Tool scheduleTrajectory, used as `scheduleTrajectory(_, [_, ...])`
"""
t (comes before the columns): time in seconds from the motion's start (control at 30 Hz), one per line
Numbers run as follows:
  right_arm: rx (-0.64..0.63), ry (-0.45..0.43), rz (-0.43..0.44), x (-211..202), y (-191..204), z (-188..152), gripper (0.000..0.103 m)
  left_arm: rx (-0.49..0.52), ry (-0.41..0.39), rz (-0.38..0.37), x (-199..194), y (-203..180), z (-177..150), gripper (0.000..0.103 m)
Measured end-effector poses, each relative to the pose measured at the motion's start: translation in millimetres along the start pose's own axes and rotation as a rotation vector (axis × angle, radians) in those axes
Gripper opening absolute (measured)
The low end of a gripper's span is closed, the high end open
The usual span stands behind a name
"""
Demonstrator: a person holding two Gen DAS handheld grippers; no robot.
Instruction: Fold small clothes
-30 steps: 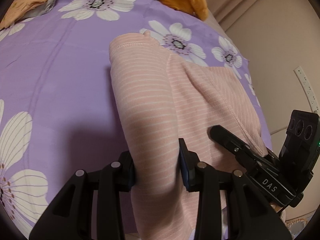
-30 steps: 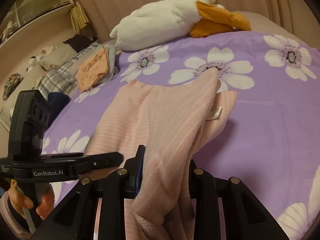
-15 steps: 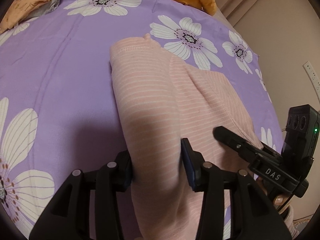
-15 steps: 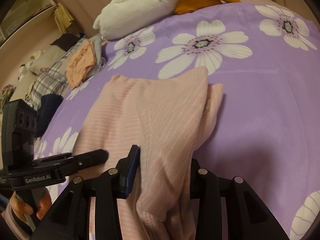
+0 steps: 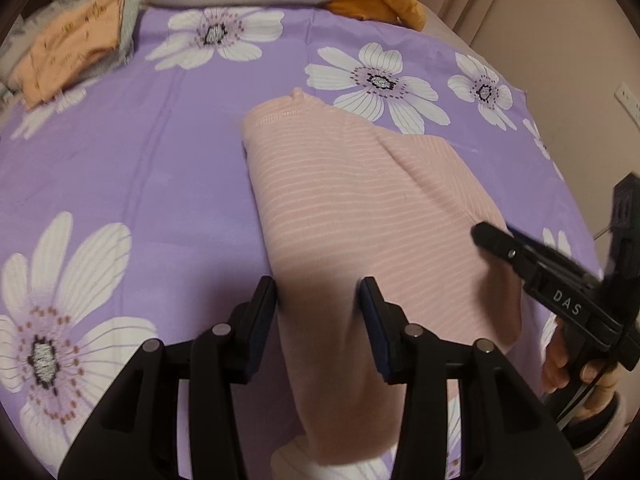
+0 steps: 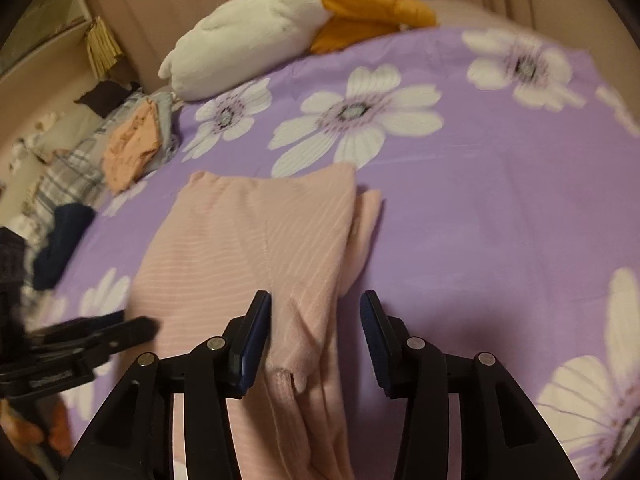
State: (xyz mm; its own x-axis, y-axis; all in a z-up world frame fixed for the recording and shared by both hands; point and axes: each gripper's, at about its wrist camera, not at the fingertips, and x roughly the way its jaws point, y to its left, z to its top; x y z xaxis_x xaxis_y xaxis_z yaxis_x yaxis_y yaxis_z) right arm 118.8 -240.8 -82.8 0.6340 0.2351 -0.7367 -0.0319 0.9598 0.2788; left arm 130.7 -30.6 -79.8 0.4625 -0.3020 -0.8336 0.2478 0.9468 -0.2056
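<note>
Both tools have let go: right tool [image 6: 316,328] opening, left tool [image 5: 318,312] slack around the pink garment [image 5: 360,216], lying centre-frame on the bed [image 5: 160,184]; fold laid, next regrip the near edge

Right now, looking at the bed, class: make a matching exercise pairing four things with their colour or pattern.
Things:
1. folded garment
2. bed sheet
3. plush toy
4. small folded cloth on the pile at the side

Colours:
A. white body with an orange part
B. purple with white flowers
C. orange
D. pale pink with thin white stripes

Pairs: 1-D, 2-B, 3-A, 4-C
</note>
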Motion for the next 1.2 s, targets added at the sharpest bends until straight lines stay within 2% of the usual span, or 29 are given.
scheduleTrajectory(0.13, [-0.070,-0.074,-0.093,-16,12,-2,0.045,0.042,-0.019,0.029,-11,-8,-14,0.044])
scheduleTrajectory(0.23, [-0.063,-0.117,-0.142,-29,9,0,0.045,0.060,-0.019,0.039,-12,-14,-24,0.044])
scheduleTrajectory(0.3, [-0.063,-0.112,-0.128,-35,7,-3,0.044,0.072,-0.010,0.041,-11,-18,-33,0.044])
scheduleTrajectory(0.37, [-0.084,-0.104,-0.072,-41,12,-12,0.044,0.081,-0.007,0.047,-9,-23,-41,0.044])
scheduleTrajectory(0.47, [-0.136,-0.081,0.005,-44,24,-28,0.039,0.102,-0.001,0.074,-4,-27,-49,0.044])
scheduleTrajectory(0.5, [-0.156,-0.064,0.018,-42,28,-34,0.034,0.102,0.002,0.081,-2,-27,-51,0.044])
scheduleTrajectory(0.57, [-0.170,-0.026,0.023,-34,33,-43,0.031,0.100,0.005,0.089,2,-26,-55,0.044])
scheduleTrajectory(0.73, [-0.165,0.055,-0.020,-12,31,-54,0.031,0.102,0.005,0.095,-3,-27,-60,0.044])
scheduleTrajectory(0.83, [-0.166,0.049,-0.026,-25,34,-54,0.031,0.079,-0.010,0.087,-19,-25,-58,0.045])
scheduleTrajectory(0.87, [-0.160,0.050,-0.030,-30,34,-53,0.031,0.078,-0.017,0.091,-24,-27,-58,0.051])
scheduleTrajectory(0.9, [-0.153,0.050,-0.026,-37,35,-53,0.031,0.078,-0.034,0.100,-33,-28,-57,0.063])
scheduleTrajectory(0.97, [-0.147,0.043,-0.016,-49,36,-53,0.033,0.078,-0.058,0.111,-47,-31,-55,0.081])
scheduleTrajectory(1.0, [-0.150,0.041,-0.022,-54,38,-52,0.042,0.084,-0.075,0.111,-57,-33,-54,0.086])
scheduleTrajectory(1.07, [-0.167,0.027,-0.041,-69,44,-52,0.059,0.093,-0.098,0.117,-71,-37,-53,0.087])
scheduleTrajectory(1.1, [-0.172,0.020,-0.047,-72,45,-52,0.065,0.095,-0.108,0.125,-78,-39,-53,0.092])
scheduleTrajectory(1.17, [-0.186,0.007,-0.059,-84,50,-52,0.067,0.091,-0.127,0.134,-92,-42,-52,0.101])
scheduleTrajectory(1.2, [-0.191,0.007,-0.064,-87,51,-51,0.067,0.086,-0.134,0.136,-98,-43,-52,0.103])
